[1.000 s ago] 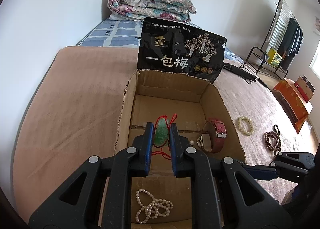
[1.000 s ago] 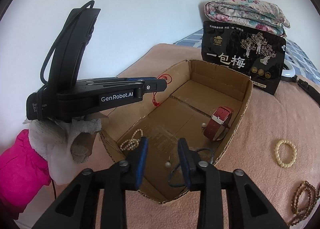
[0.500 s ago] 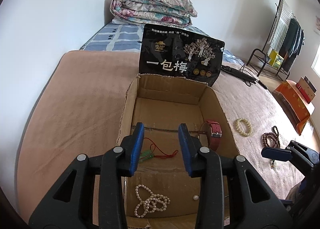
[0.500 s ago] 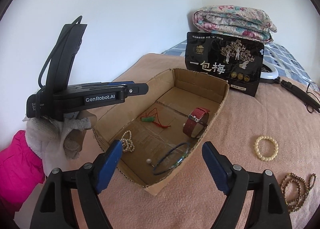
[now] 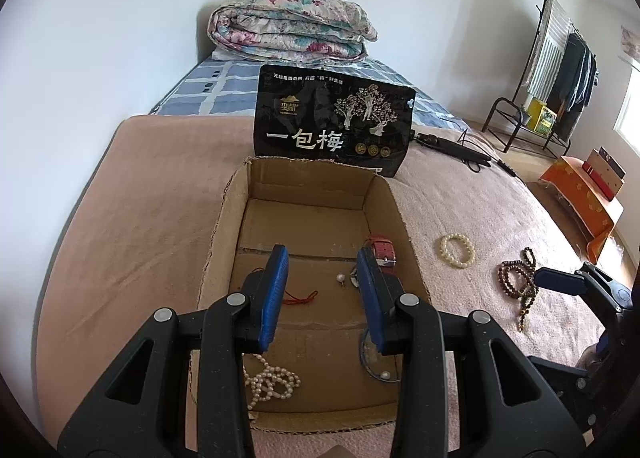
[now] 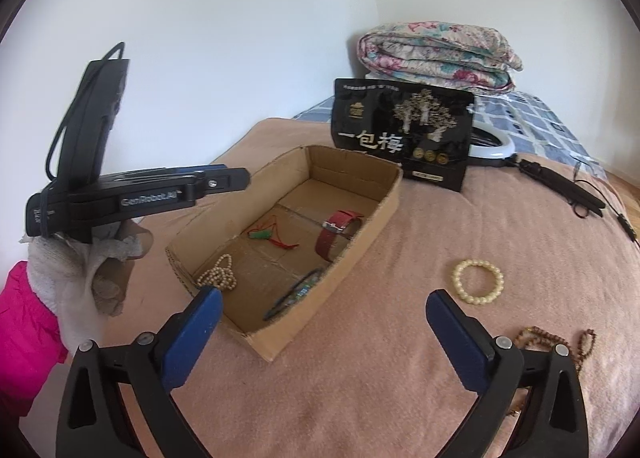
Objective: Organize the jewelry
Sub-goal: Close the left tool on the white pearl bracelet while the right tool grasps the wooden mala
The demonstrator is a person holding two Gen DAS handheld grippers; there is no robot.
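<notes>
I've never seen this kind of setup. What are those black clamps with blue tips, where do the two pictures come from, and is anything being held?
A person holds two handheld clamps, each carrying its own camera looking along its fingers. One picture comes from the left tool, the other from the right tool. Both are open and empty. On the pink blanket a cardboard box holds a pearl necklace, green pendant, red watch and blue bangle. A cream bracelet and brown beads lie outside.
</notes>
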